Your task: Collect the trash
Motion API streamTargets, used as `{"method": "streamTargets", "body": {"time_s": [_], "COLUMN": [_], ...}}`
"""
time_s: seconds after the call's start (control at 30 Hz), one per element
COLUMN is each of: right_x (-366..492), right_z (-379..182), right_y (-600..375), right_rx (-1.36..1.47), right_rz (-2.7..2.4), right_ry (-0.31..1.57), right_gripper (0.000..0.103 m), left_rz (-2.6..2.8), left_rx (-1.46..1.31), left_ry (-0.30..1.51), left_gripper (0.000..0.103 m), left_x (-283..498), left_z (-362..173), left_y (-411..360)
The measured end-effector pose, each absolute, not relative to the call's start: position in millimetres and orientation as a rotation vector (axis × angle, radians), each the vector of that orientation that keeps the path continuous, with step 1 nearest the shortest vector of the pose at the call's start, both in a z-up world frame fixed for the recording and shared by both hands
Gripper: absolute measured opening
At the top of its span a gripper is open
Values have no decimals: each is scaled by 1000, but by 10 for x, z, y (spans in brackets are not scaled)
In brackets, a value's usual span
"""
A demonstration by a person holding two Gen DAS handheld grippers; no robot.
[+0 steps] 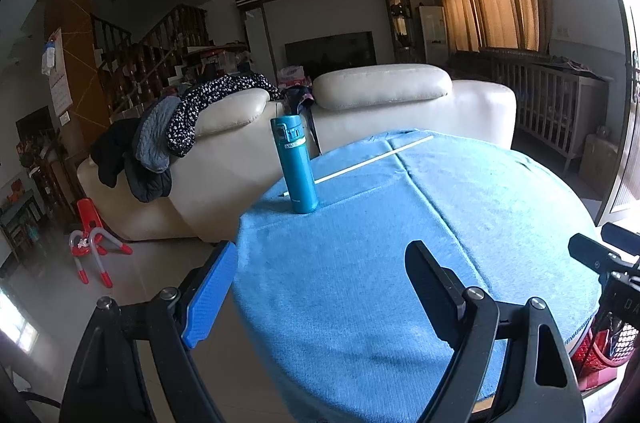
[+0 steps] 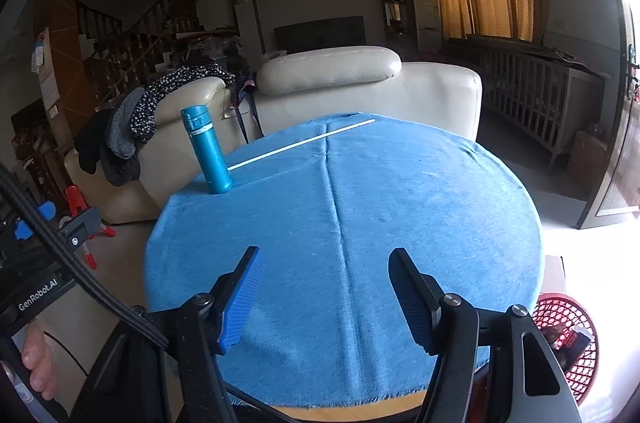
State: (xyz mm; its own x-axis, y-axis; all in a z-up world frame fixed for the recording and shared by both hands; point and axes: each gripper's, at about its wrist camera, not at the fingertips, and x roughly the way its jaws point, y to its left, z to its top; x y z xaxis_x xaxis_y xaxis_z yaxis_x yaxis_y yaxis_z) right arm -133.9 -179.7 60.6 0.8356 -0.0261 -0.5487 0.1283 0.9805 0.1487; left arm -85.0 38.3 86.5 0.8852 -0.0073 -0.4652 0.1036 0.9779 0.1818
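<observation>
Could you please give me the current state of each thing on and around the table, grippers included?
Teal bottle: upright, lid closed, near the table's far left edge.
White stick: lying flat behind the bottle.
Blue cloth: spread over the round table, nothing else on it.
Red basket: beside the table, holding some items.
Left gripper: open, empty.
Right gripper: open, empty.

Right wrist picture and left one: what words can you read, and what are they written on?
"GenRobot.AI": white letters on the black body of the left gripper, seen in the right wrist view.
Label band on the blue bottle: too blurred to read.
Wall calendar: too small to read.
Nothing else readable.
</observation>
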Motion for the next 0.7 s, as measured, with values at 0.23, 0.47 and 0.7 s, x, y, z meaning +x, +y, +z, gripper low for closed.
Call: {"method": "streamTargets", "body": {"time_s": [0.23, 0.47, 0.7], "right_x": [-1148, -942, -732], "right_z": [558, 464, 287], "right_y": [-1936, -2054, -2153], "right_rx": [186, 191, 215], "right_rz": [-108, -128, -131], "right_ry": [588, 611, 655], "right_gripper": [68, 68, 68], "left_rz": [-59, -71, -88], "left_rx": [217, 229, 249], "left_ry": [511, 568, 657], "left_gripper": [86, 86, 86], "left_x": [-648, -408, -138], "left_z": [788, 641, 391], "left_y": [328, 234, 112]}}
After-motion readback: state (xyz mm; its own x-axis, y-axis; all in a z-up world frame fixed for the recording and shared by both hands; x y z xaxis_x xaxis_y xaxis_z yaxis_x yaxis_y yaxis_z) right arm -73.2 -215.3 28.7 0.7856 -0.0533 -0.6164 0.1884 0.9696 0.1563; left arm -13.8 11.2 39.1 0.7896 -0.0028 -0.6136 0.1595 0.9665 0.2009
